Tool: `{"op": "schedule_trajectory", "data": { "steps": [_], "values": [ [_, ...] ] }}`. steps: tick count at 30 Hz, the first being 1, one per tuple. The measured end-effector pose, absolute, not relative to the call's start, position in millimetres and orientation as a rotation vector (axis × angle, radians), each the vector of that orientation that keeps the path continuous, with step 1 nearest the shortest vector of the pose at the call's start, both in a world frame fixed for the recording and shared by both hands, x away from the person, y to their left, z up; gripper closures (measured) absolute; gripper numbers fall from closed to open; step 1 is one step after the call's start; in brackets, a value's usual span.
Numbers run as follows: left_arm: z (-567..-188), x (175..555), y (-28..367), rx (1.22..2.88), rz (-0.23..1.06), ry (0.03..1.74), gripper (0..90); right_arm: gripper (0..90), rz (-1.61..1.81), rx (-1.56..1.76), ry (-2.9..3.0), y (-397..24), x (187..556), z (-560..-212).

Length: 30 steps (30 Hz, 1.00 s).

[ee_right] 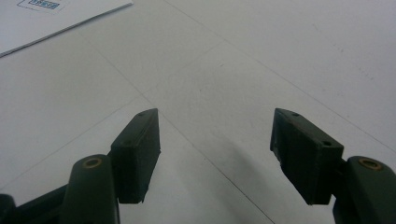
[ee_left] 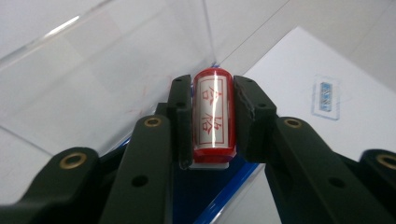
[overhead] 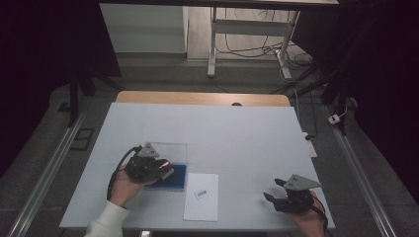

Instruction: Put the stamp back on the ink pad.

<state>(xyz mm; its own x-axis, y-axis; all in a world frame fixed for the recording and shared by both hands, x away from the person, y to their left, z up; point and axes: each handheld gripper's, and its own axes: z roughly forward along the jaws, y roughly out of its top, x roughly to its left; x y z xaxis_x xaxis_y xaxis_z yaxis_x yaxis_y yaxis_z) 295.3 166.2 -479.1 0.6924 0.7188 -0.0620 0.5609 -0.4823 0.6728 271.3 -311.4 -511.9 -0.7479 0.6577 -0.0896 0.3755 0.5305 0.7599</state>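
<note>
Left gripper view shows your left gripper (ee_left: 212, 119) clenched on the red stamp (ee_left: 211, 116), its jaws pressing both sides so that the printing face points down at the blue ink pad (ee_left: 205, 196) in the clear case (ee_left: 93, 70), probably to take ink. Right of it, the white paper (overhead: 201, 196) waits near you. Your right gripper (ee_right: 215, 156) rests released over the table (ee_right: 243, 65), far right.
</note>
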Motion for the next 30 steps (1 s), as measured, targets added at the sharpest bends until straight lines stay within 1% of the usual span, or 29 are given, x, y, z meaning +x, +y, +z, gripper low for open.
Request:
{"op": "schedule_trajectory", "data": {
  "steps": [14, 21, 23, 25, 30],
  "values": [
    [-489.0, 298.7, 165.6, 2.274, 0.279, 0.994, 69.5, 33.0, 1.055, 0.853, 2.408, -311.2, 271.6, -512.4],
    [-490.1, 298.6, 165.6, 2.270, 0.274, 1.000, 68.3, 33.0, 1.058, 0.852, 2.407, -310.9, 271.7, -512.4],
    [-489.9, 298.6, 165.6, 2.269, 0.272, 0.998, 65.1, 33.0, 1.054, 0.852, 2.407, -311.2, 271.6, -512.2],
    [-489.6, 298.4, 165.4, 2.265, 0.286, 0.993, 60.0, 33.0, 1.054, 0.853, 2.407, -311.2, 271.5, -512.2],
    [-484.3, 295.6, 165.7, 2.217, 0.327, 0.990, 42.7, 33.0, 1.057, 0.850, 2.406, -311.6, 271.5, -512.2]
  ]
}}
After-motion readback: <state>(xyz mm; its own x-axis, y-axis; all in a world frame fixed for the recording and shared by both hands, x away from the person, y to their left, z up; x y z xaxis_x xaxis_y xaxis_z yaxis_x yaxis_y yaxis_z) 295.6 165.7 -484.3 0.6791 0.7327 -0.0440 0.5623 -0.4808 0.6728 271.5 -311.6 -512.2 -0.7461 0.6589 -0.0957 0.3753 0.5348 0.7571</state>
